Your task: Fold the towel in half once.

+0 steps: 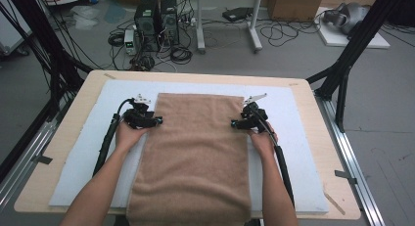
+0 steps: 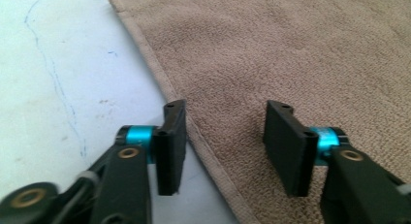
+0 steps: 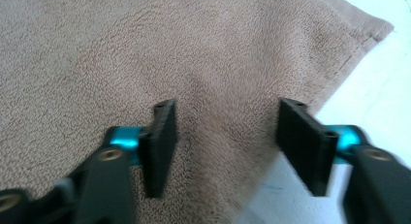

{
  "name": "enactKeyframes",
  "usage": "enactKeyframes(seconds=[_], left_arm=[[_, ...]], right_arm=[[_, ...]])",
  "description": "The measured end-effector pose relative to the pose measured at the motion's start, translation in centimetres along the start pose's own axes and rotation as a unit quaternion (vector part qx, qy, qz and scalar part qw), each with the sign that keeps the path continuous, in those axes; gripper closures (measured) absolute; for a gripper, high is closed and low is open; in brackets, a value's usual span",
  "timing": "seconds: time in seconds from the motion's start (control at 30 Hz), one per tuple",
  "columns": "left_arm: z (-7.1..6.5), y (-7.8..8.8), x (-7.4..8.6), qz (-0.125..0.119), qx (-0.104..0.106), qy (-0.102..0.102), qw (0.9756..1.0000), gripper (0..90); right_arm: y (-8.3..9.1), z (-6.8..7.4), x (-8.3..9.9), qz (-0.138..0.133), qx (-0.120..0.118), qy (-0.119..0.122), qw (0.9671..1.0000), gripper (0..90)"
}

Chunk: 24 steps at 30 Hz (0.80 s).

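A tan terry towel [image 1: 195,152] lies flat and lengthwise on a white foam mat [image 1: 288,113], its near end hanging over the table's front edge. My left gripper [image 1: 157,121] sits at the towel's left edge near the far corner. In the left gripper view the left gripper [image 2: 225,110] is open and straddles the hem, one jaw over the mat [image 2: 58,64] and one over the towel [image 2: 291,49]. My right gripper [image 1: 235,123] is at the right edge opposite. In the right gripper view the right gripper [image 3: 225,107] is open, with the towel [image 3: 121,54] edge between the jaws.
The mat covers most of a light wooden table [image 1: 78,96]. Black frame posts [image 1: 342,84] stand at both far corners. Beyond the far edge, computer cases [image 1: 156,20], cables and cardboard boxes lie on the floor.
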<state>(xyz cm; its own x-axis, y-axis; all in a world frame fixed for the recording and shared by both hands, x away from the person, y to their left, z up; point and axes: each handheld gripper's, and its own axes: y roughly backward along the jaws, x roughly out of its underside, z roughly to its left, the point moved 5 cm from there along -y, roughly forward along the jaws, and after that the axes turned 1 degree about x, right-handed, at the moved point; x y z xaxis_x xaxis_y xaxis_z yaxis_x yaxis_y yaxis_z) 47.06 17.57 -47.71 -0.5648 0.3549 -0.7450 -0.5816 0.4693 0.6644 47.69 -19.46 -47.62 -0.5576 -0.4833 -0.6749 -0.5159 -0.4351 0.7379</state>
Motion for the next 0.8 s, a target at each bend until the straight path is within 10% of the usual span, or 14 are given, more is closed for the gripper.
enactKeyframes(seconds=[0.3, 0.8], left_arm=[[-0.4, 0.0, -0.1, -0.003, 0.022, 0.014, 0.9997, 80.3], [0.4, 3.4, -1.5, -0.058, 0.051, 0.018, 0.9968, 84.4]], right_arm=[[0.2, 0.5, -0.1, 0.002, -0.059, -0.017, 0.9981, 79.1], [4.2, 1.0, -2.0, -0.040, -0.084, 0.023, 0.9954, 80.3]])
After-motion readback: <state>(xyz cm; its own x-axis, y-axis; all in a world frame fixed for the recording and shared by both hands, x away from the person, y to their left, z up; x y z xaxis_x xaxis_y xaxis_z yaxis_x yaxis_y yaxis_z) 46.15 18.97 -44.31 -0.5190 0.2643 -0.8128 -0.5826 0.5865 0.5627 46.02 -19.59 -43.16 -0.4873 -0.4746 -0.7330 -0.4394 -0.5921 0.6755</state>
